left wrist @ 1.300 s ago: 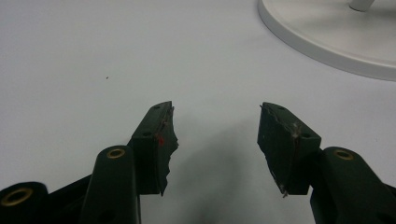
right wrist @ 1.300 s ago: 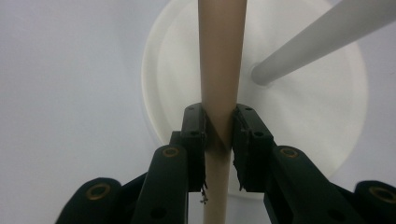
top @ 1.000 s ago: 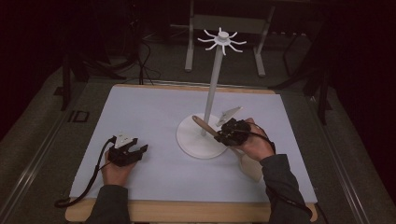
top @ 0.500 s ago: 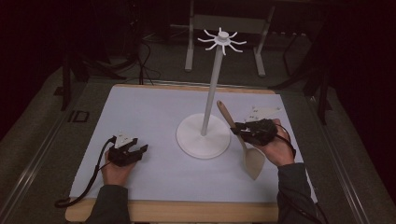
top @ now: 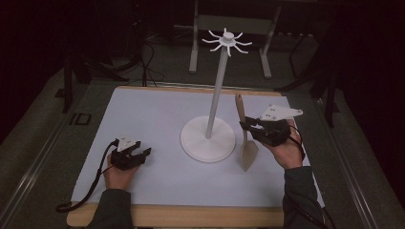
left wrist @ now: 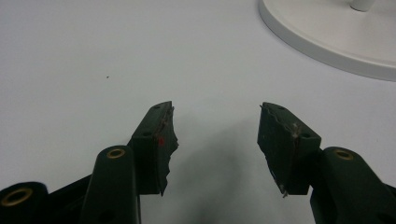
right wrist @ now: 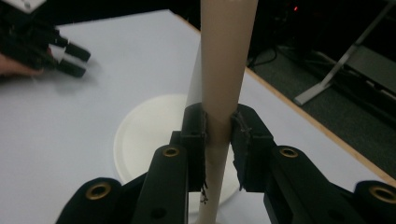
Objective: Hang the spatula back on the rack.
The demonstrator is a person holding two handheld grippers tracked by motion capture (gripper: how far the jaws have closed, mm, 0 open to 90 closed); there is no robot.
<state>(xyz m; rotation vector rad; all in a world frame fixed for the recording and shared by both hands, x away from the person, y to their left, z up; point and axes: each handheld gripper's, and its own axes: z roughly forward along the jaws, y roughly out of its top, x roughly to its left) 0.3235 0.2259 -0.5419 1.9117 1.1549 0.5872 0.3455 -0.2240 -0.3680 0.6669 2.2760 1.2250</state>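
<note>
The white tabletop [top: 157, 114] has wide bare room on its left half and along the near edge, where a wooden rim shows below the white sheet. Its far and right edges drop to dark floor with cables and metal stand legs beyond.

A white stand [top: 208, 139] sits right of centre on a round base, its thin pole rising to a ring of short hooks [top: 227, 40] at the top. The hooks fall outside both gripper views.

The right claw [top: 247, 126] is closed on the handle of a wooden spatula [top: 248, 151], just right of the base. In the high view the spatula stands nearly upright, blade down, the blade tip close to the tabletop; whether it touches cannot be told. The right gripper view shows the handle [right wrist: 223, 70] pinched between the two jaws, running out of the top of the frame, with the stand's base [right wrist: 140, 135] partly hidden behind it. The blade is cut off there.

The left claw [top: 142, 153] rests low near the front left, well apart from the stand. The left gripper view shows its jaws [left wrist: 215, 140] spread wide with nothing between them, bare tabletop ahead, and only the rim of the base [left wrist: 327, 42] in the upper right corner.
</note>
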